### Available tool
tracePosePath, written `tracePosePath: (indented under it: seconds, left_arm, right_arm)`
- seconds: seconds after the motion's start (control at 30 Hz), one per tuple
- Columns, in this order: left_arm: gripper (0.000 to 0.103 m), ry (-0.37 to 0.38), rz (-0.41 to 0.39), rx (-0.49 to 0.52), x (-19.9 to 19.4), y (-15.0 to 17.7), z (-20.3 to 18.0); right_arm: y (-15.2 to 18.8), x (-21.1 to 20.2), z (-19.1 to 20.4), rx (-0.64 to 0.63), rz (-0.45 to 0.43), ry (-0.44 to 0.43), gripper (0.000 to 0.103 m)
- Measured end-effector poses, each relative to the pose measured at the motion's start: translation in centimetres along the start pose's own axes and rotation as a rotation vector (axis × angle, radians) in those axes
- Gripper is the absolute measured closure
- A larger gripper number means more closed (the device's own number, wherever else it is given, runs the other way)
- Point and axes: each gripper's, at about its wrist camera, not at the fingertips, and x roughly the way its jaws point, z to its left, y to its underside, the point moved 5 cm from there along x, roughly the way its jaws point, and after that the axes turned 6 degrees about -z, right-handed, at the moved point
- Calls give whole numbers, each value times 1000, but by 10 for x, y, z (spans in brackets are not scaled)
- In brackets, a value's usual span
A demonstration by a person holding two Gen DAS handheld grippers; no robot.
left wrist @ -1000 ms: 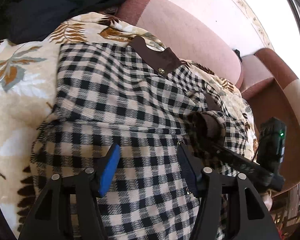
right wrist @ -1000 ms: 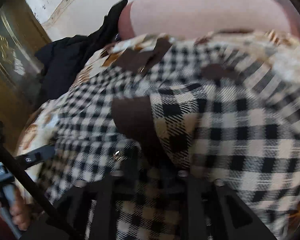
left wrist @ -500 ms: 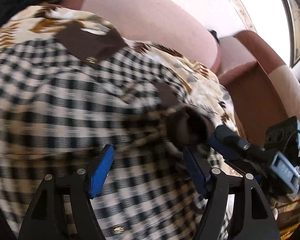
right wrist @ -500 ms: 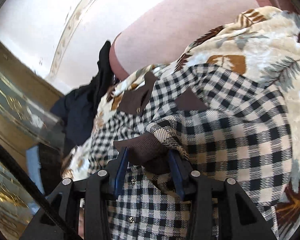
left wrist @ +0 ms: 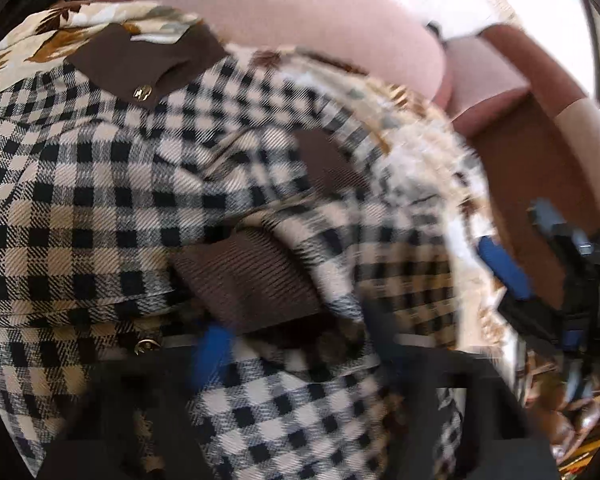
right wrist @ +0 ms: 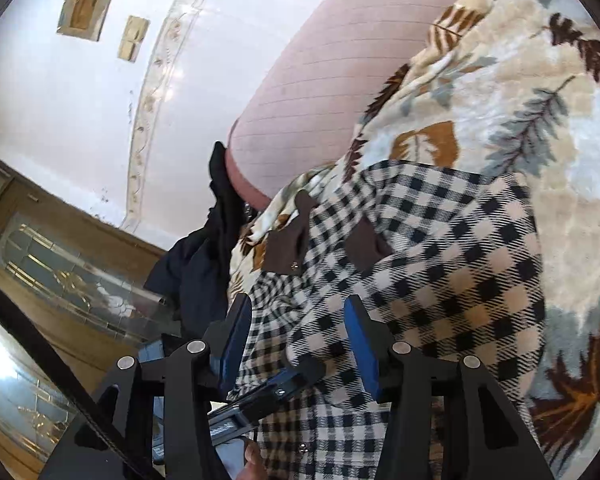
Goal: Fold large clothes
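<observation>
The checked shirt [left wrist: 100, 184] lies spread on a leafy blanket [right wrist: 520, 92] over the pink sofa [right wrist: 320, 72]. The left gripper [left wrist: 288, 344] has its fingers [left wrist: 212, 352] closing right at the brown ribbed cuff [left wrist: 252, 276] of a sleeve folded over the shirt's middle. The picture there is blurry, so I cannot tell if the cuff is pinched or only lies between them. The right gripper [right wrist: 296, 344] is opening its fingers [right wrist: 360, 344], and nothing is held; the cloth lies past them, not between them. The sleeve runs from the cuff up and away toward the brown collar [left wrist: 140, 60]. The left hand is nearer the cuff. The shirt's bottom edge is cut off from view.
</observation>
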Motion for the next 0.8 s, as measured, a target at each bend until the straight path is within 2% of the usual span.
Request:
tracePosePath:
  seconds: [0.03,0.07,0.13,0.2,0.27,0.33,0.37,0.5,0.57,0.63,0.7,0.73,0.8]
  left_arm:
    - [97,-4,19,-7,2,0,2]
    - [97,-5,5,-22,-2,-1,4]
    - [97,-15,-45,-17,-17,-9,7]
    - [97,-30,-92,-3,-36,-19,9]
    - [97,-42,-122,5,-52,-32,14]
    - [97,-59,-136,-2,-63,-44,21]
    - [97,-73,-143,-13,-68,-52,28]
    - [97,-81,-175,-69,-91,-71,45]
    - [97,-67,-197,-90,-110,-76,53]
    - [97,-77,-219,-83,-125,-80,58]
    - [97,-117,-254,-62,-143,-84,67]
    - [97,-133,-262,-57,-147,-85,71]
    - [97,-194,-278,-57,-154,-89,88]
  right_arm:
    - [0,-1,-2,2,1,9,50]
    - [-1,-1,-5,3,6,23,50]
    - [1,-4,-12,-1,28,43,50]
    - [7,-5,-17,-5,69,27,50]
    - [20,0,-21,26,153,-68,50]
    - [36,9,-24,115,248,-212,50]
    - [44,15,-27,146,281,-242,48]
    - [66,43,-35,158,349,-174,43]
    - [68,53,-41,175,323,-109,43]
    - [58,54,-49,199,231,-41,43]
    - [44,51,-53,212,131,-8,42]
    - [39,50,-52,210,103,-11,45]
    - [33,55,-46,167,94,4,67]
